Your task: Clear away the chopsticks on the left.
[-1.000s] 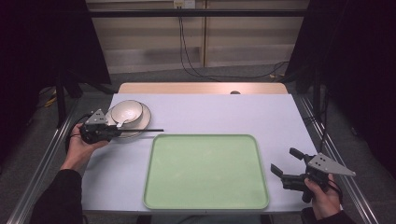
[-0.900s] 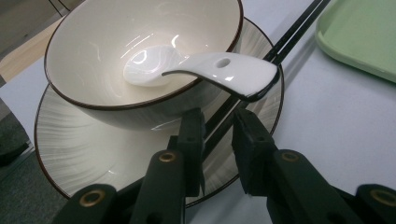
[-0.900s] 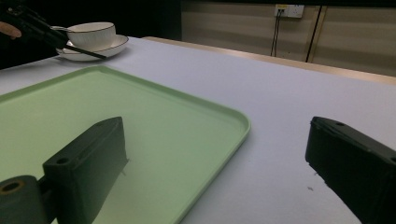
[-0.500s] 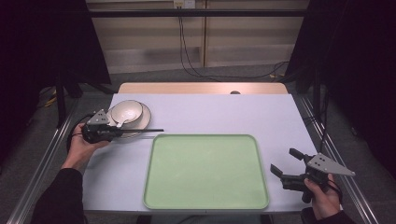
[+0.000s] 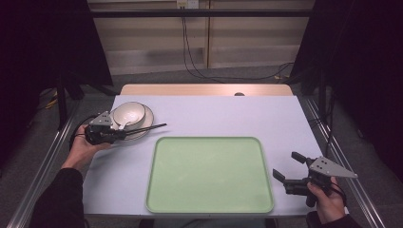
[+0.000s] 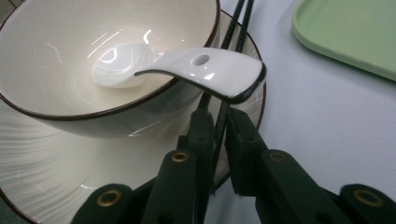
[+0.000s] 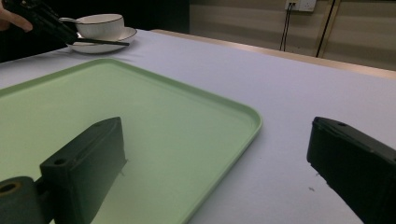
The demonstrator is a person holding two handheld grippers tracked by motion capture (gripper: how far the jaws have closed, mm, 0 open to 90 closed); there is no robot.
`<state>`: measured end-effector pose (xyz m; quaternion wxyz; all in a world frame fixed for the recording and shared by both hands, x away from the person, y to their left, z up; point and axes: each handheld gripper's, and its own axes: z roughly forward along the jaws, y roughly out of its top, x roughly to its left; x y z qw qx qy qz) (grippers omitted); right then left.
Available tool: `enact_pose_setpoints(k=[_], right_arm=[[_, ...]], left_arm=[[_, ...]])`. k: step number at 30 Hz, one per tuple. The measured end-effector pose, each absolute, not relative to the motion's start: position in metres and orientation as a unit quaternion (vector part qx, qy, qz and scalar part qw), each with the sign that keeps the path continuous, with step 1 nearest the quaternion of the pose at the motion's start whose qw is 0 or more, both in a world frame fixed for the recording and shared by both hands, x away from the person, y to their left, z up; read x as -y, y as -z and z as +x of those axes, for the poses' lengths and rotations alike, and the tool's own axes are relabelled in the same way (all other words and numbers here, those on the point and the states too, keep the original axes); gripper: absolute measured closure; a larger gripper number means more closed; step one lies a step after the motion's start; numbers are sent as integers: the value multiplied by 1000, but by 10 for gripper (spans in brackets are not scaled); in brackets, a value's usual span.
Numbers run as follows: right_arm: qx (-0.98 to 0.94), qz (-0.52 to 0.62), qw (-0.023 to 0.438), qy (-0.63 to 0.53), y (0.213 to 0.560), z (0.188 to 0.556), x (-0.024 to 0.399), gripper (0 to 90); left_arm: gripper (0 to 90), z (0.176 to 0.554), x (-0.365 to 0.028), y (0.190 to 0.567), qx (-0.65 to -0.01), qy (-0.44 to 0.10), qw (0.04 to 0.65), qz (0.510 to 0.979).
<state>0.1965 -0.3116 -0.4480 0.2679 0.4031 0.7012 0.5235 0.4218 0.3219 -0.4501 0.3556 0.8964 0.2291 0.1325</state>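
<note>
A pair of black chopsticks (image 5: 148, 127) lies across the rim of a white plate (image 5: 149, 115), pointing right toward the tray. On the plate stands a cream bowl (image 5: 129, 112) with a white spoon (image 6: 201, 65) resting in it. My left gripper (image 5: 124, 133) is at the plate's near edge. Its jaws have just been closing, and the pads now press on the chopsticks (image 6: 219, 122). My right gripper (image 5: 285, 164) hovers open at the tray's right front corner with nothing between its jaws. The light green tray (image 5: 209, 173) lies flat in the middle.
The pale table (image 5: 214, 111) has a wooden strip along its far edge. Metal rails run down both sides. Cables hang against the back wall. The tray's rim (image 7: 247, 122) lies just ahead of my right gripper (image 7: 217, 123).
</note>
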Motion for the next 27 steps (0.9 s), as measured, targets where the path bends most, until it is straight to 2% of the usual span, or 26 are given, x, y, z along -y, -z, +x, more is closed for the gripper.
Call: enact_pose_setpoints(k=[9, 27], right_arm=[[-699, 407, 268, -523, 448, 197, 312, 41], [-693, 387, 287, -536, 448, 195, 312, 32]], left_arm=[[859, 422, -316, 442, -224, -102, 343, 907], [860, 403, -322, 432, -251, -99, 392, 879]])
